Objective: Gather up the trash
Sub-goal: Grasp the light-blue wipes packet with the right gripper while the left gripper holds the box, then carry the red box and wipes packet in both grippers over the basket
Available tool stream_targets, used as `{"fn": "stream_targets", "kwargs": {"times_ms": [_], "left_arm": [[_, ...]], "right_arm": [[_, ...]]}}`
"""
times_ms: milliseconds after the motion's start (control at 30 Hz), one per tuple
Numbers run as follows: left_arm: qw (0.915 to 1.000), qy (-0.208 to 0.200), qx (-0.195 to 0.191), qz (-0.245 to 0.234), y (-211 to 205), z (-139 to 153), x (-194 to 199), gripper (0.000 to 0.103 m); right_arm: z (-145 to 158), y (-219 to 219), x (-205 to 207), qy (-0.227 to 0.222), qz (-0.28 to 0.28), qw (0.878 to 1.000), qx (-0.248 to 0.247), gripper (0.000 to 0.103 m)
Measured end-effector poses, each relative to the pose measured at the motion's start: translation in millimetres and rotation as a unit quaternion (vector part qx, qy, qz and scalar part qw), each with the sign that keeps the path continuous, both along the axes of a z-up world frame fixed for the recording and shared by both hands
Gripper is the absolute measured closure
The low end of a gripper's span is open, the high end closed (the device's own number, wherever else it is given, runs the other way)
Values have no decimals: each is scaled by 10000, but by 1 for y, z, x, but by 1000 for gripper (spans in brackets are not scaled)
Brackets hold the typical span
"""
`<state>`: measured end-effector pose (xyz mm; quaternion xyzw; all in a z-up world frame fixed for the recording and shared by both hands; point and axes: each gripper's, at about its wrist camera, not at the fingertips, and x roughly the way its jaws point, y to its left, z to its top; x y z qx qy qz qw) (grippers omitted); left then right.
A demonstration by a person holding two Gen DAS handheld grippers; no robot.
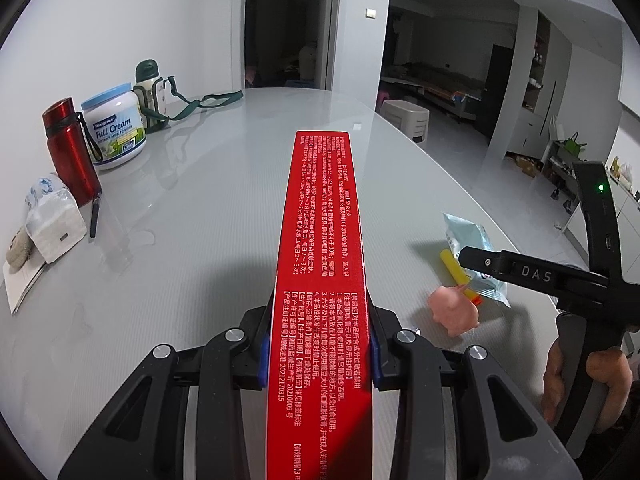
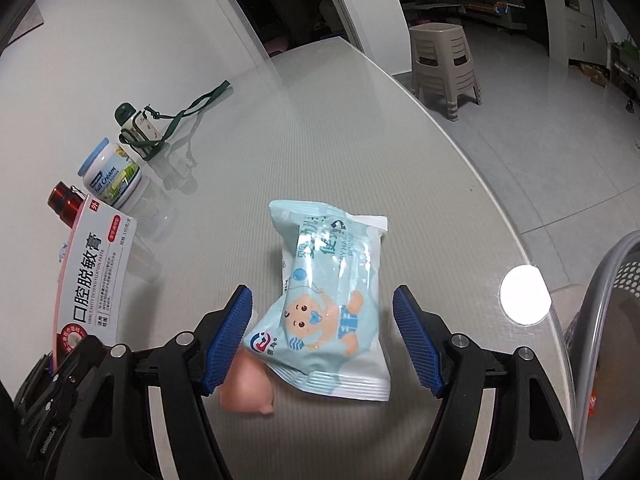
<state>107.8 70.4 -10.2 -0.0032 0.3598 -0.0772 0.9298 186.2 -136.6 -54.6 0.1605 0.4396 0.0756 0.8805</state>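
My left gripper (image 1: 319,350) is shut on a long red toothpaste box (image 1: 322,256) and holds it above the grey table (image 1: 200,208). The box also shows at the left of the right wrist view (image 2: 94,276). My right gripper (image 2: 322,338) is open, its blue pads on either side of a light blue wet-wipe packet (image 2: 330,300) that lies on the table. The packet also shows in the left wrist view (image 1: 466,236), under the right gripper's finger. A pink toy pig (image 1: 454,308) and a yellow tube (image 1: 454,266) lie beside the packet.
A red flask (image 1: 70,152), a Full Cream milk powder tub (image 1: 116,128), a green-capped bottle with a strap (image 1: 150,92) and a tissue pack (image 1: 52,216) stand at the table's left. A grey mesh basket (image 2: 608,304) is at the right, off the table edge. Stacked stools (image 2: 444,64) stand on the floor.
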Motion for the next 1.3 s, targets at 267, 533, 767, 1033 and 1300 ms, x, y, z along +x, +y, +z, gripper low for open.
{"fn": "stream_targets", "kwargs": {"times_ms": [267,533,767,1033,1300], "left_arm": [[10000,-23,0,6,0,0,-1,69],[10000,-45,-22,27,1,1,-3,69],[9999,-131,-8,102,1,11,-9,69],[9998,-158,-109,2,-16,21,-20,69],[9987,-337,-143,-368,-48,40,-38,69]], "right_arm": [[12,7,-8,-188,121,9994,-262,62],[28,9,-27,-497,173,9977,-416,63],[37,5,-49,-678,230,9963,-472,63],[47,-13,-79,-885,123,9945,-541,63],[57,-57,-125,-1068,-382,9927,-400,63]]}}
